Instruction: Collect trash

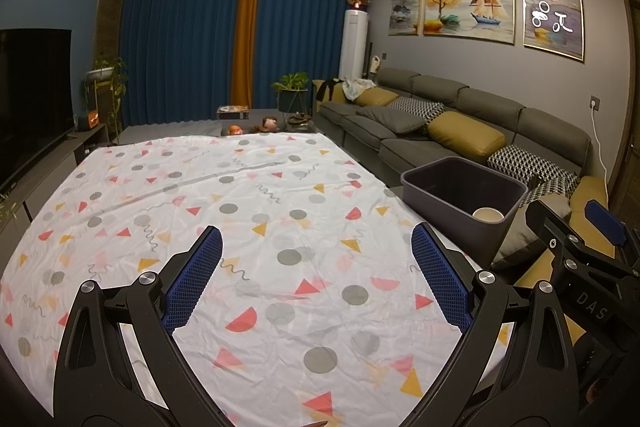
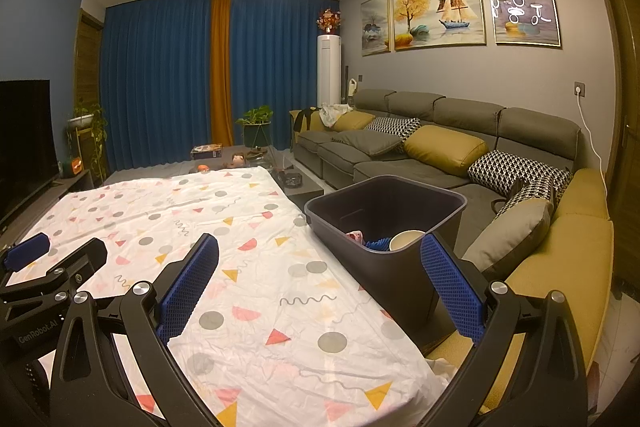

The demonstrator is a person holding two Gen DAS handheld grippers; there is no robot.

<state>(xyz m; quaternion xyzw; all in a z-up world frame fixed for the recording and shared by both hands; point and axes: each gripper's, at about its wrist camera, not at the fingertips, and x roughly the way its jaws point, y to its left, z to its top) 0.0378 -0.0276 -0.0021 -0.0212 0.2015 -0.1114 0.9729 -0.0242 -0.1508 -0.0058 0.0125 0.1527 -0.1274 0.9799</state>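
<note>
A dark grey bin (image 2: 384,203) stands at the right edge of the table, between the table and the sofa; it also shows in the left wrist view (image 1: 460,195). Inside it lie a paper cup (image 2: 405,239), a blue ribbed item (image 2: 378,245) and a pinkish crumpled scrap (image 2: 355,237); the left wrist view shows only the cup (image 1: 487,215). My left gripper (image 1: 316,275) is open and empty above the patterned tablecloth (image 1: 240,211). My right gripper (image 2: 320,291) is open and empty, its right finger beside the bin. I see no loose trash on the cloth.
A grey sofa (image 2: 420,147) with yellow and patterned cushions runs along the right. A TV (image 1: 32,83) on a low cabinet stands at the left. Plants, a low side table (image 2: 296,183) and blue curtains are behind the table. The left gripper's body shows at left in the right wrist view (image 2: 52,267).
</note>
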